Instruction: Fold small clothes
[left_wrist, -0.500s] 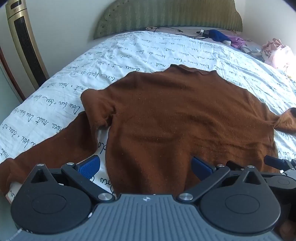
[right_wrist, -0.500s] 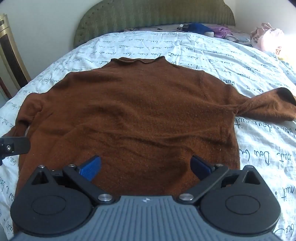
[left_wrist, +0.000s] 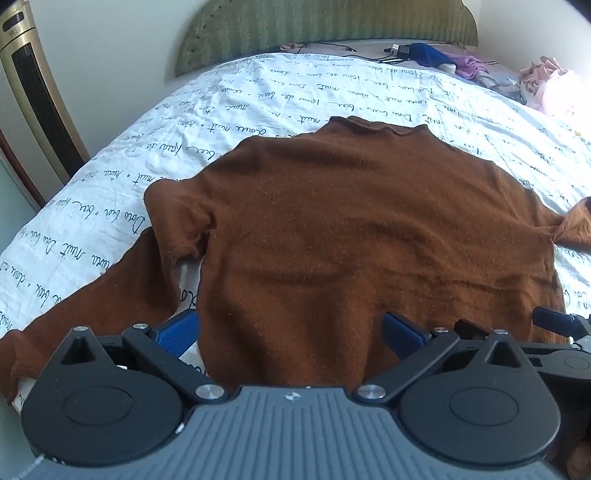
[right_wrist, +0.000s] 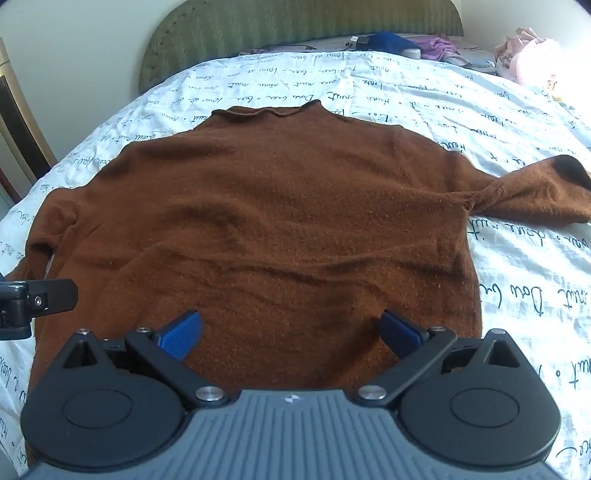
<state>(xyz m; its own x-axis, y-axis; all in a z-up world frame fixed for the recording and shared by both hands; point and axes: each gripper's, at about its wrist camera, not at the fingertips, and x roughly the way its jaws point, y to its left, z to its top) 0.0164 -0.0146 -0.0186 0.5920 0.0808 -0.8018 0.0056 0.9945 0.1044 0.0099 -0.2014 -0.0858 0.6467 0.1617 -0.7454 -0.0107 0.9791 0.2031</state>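
Note:
A brown knit sweater (left_wrist: 351, 236) lies flat on the bed, collar far, hem near me; it also shows in the right wrist view (right_wrist: 273, 221). Its left sleeve (left_wrist: 110, 291) runs down toward the near left edge. Its right sleeve (right_wrist: 532, 199) sticks out to the right. My left gripper (left_wrist: 290, 332) is open, its blue pads wide apart over the hem's left part. My right gripper (right_wrist: 291, 332) is open over the hem's middle. The left gripper's finger (right_wrist: 48, 295) shows at the left of the right wrist view.
The bed has a white sheet with black script (left_wrist: 258, 99) and a green headboard (left_wrist: 325, 26). Blue and purple clothes (right_wrist: 413, 44) and a pink bundle (right_wrist: 532, 59) lie at the far right. A gold tower appliance (left_wrist: 33, 99) stands left of the bed.
Both views have shifted slightly; the sweater sits a little lower and nearer in the frames. Both grippers stay open and hold nothing.

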